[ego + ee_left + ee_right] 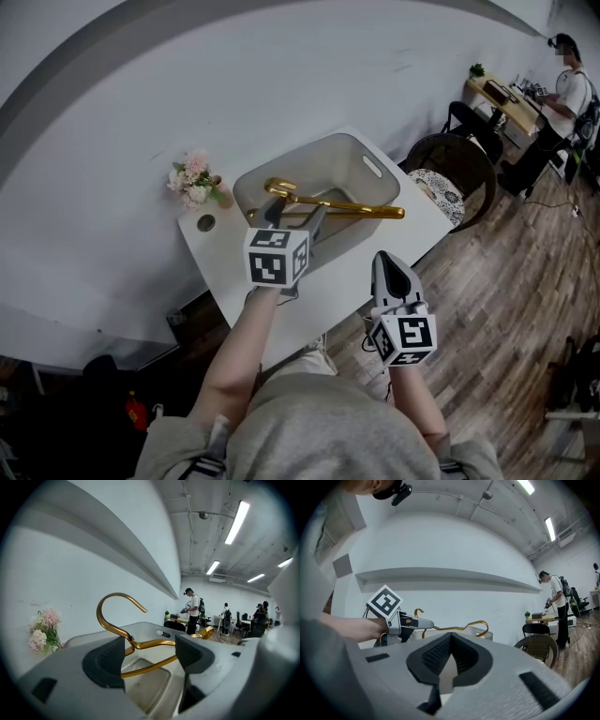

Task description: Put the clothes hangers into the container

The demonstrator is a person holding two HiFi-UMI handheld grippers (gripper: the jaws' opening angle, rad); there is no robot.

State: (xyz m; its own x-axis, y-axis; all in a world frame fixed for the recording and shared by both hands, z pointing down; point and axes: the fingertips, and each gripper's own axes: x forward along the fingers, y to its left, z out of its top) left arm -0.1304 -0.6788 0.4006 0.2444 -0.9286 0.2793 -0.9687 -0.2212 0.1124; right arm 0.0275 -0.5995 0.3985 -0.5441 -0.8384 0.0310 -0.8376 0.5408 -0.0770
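A gold clothes hanger [347, 206] lies across the grey container [309, 148], with its hook at the left and its far end on the right rim. My left gripper [295, 217] hovers over the container's near side at the hook end. It is open. In the left gripper view the hanger [112, 597] runs between the two wide-apart pads of the left gripper [150, 653], and neither pad presses on it. My right gripper [386, 262] is shut and empty over the table's front right. The right gripper view shows its pads [449, 656] closed together.
The container stands on a small white table [347, 272] against a white wall. Pink flowers [194, 180] and a small round object [206, 223] sit at the table's left. A wicker chair [450, 169] stands to the right, and a person [562, 84] is at a far desk.
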